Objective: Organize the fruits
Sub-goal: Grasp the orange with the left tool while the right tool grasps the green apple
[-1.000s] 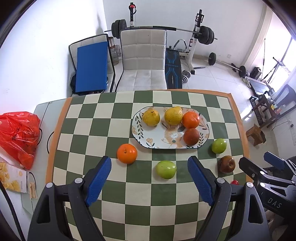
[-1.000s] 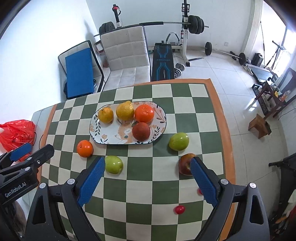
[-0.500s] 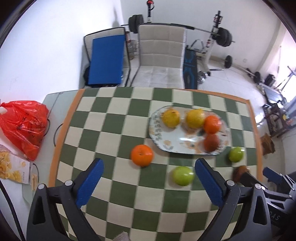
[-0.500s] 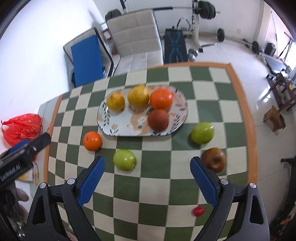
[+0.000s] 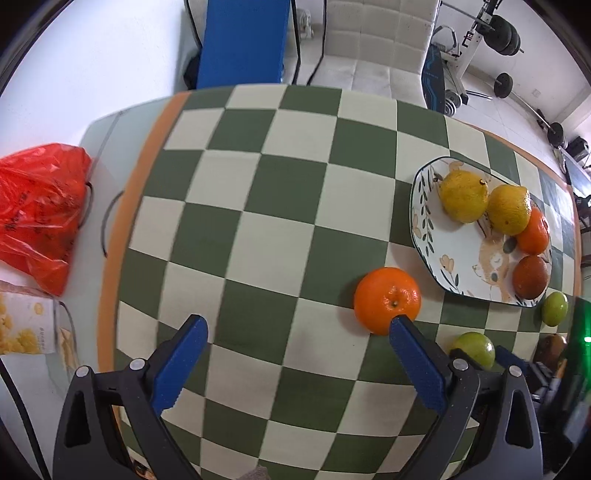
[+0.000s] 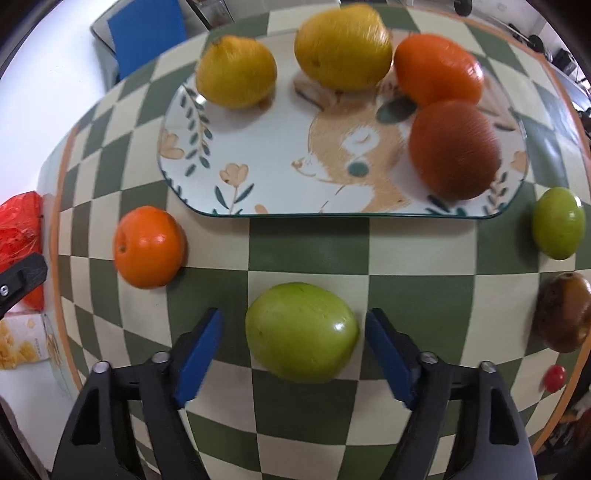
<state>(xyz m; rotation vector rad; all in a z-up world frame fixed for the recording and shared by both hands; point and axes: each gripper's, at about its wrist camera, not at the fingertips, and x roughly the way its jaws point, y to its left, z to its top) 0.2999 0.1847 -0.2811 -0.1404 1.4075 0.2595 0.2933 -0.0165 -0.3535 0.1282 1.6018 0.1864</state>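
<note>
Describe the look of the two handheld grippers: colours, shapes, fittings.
The left gripper and the right gripper look the same: two black plastic arms with triangular cut-outs, silver round bolts near the ends, and flat bright blue textured pads as fingertips. No cables, sleeves or readable markings show on either.

Green-and-cream checkered counter with orange edge. Directly on it: patterned plate, orange, two green apples, brown fruit, small red fruit.

White wall, pale tiled floor, cream quilted chair, blue mat, barbell rack.
</note>
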